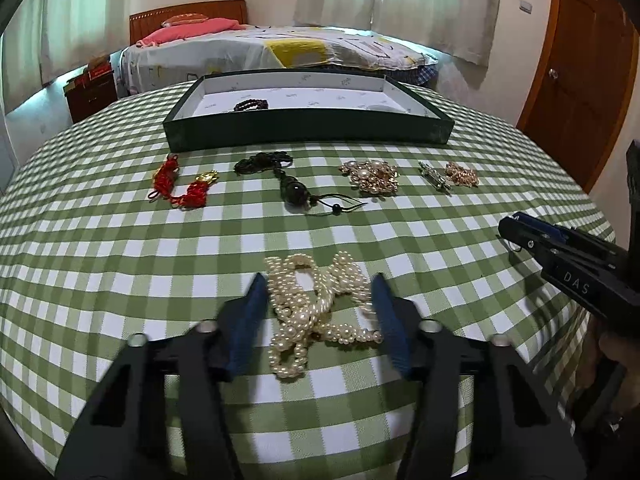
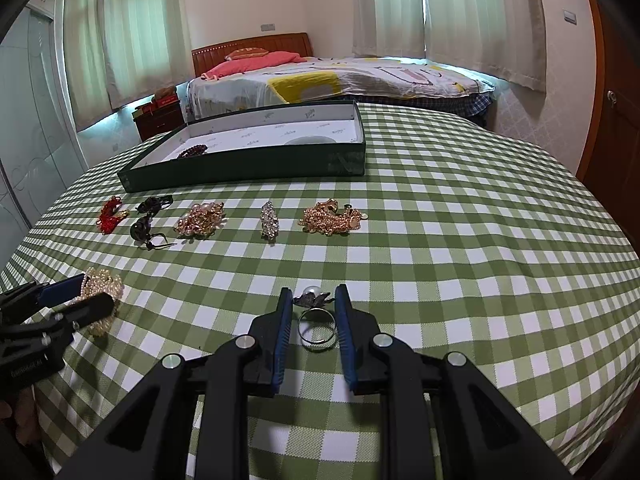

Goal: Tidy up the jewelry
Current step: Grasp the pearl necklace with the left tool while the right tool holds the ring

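My left gripper [image 1: 320, 284] is open, its blue pads on either side of a heap of cream pearl necklace [image 1: 316, 312] on the checked cloth; it also shows in the right wrist view [image 2: 90, 292]. My right gripper [image 2: 313, 294] is open around a silver ring with a pearl [image 2: 316, 322]. A dark green tray [image 1: 308, 132] with a white lining stands at the back and holds a dark bead bracelet [image 1: 250, 105]. In front of it lie a red knotted charm [image 1: 182, 186], a black bead cord [image 1: 288, 184], a gold pearl brooch [image 1: 370, 176], a silver clip [image 1: 434, 178] and a gold chain [image 1: 462, 174].
The table wears a green and white checked cloth [image 2: 460, 260]. Behind it stand a bed [image 2: 340, 76], a small red cabinet [image 2: 158, 118] and curtains. A wooden door [image 1: 576, 60] is at the right.
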Available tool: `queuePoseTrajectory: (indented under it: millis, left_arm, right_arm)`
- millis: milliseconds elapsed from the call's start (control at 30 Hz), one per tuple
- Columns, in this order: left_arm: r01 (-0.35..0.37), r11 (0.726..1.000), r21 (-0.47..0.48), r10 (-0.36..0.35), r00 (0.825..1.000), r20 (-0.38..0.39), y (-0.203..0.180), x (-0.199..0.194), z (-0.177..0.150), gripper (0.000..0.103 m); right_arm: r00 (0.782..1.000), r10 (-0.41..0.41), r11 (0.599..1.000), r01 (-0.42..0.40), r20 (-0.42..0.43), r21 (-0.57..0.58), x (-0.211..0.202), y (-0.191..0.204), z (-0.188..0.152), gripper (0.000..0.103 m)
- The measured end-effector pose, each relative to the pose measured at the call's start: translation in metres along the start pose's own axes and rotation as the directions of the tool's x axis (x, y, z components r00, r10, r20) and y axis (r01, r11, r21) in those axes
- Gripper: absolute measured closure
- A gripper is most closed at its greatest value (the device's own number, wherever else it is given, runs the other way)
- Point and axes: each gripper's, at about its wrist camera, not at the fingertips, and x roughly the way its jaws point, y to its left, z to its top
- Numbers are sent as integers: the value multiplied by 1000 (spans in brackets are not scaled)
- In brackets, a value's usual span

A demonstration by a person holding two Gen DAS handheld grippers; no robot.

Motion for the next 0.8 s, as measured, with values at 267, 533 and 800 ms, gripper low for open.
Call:
queuePoseTrajectory:
  millis: [267, 533, 800]
  left_arm:
    - [42, 999, -20, -42, 999, 13, 6, -2, 0, 91]
    - [9, 999, -42, -8, 1000, 14, 11, -3, 5, 91]
    - [-2, 999, -34, 4, 997, 74, 13, -16, 16, 91]
  right_arm:
    - [1000, 0, 1000, 0, 0, 2, 1, 0, -1, 80]
    - [1000, -1, 1000, 1, 13, 0, -2, 2, -1, 80]
    - [999, 8, 1000, -8, 32, -4, -8, 5, 6, 80]
